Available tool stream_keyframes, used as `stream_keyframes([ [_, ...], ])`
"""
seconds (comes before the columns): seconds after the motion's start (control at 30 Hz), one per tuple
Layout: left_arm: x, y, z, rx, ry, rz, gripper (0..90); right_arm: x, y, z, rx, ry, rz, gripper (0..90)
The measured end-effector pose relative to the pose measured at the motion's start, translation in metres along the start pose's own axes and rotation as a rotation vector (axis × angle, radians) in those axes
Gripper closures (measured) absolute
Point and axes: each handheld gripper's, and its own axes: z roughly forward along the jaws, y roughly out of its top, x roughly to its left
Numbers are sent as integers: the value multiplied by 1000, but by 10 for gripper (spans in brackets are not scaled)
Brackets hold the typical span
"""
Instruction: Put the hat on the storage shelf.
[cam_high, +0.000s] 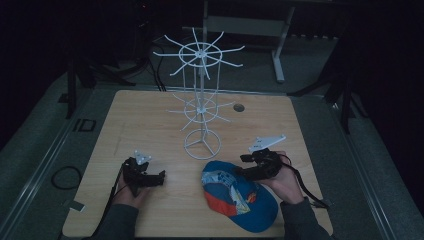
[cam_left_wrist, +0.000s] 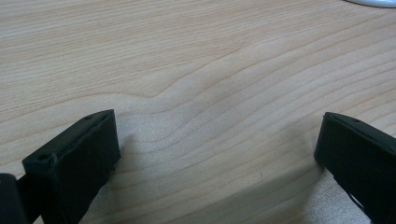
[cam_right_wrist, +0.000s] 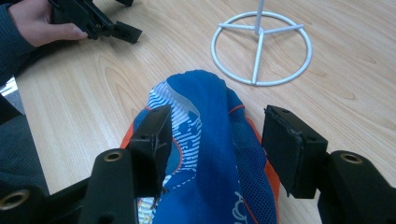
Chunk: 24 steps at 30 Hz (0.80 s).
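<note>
From above, we see a blue-and-orange cap at 5 o'clock on the wooden counter, just below the white wire rack; the right tool hovers over it, the left tool rests at 7 o'clock. Along the left tool, jaws stand wide apart over bare wood. Along the right tool, open jaws straddle the cap's raised crown.

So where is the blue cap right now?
In the high view the blue cap lies on the table's near right part, just in front of the white rack's ring base, between the right gripper's open jaws.
</note>
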Motion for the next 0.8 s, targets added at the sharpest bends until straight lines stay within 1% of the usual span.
stream_keyframes([
  [0.2, 0, 0, 0, 0, 0, 0, 0, 0, 0, 3, 5, 0, -3, 424],
  [0.8, 0, 0, 0, -1, 0, -1, 1, 1, 1, 17, 41, -4, -10, 423],
])
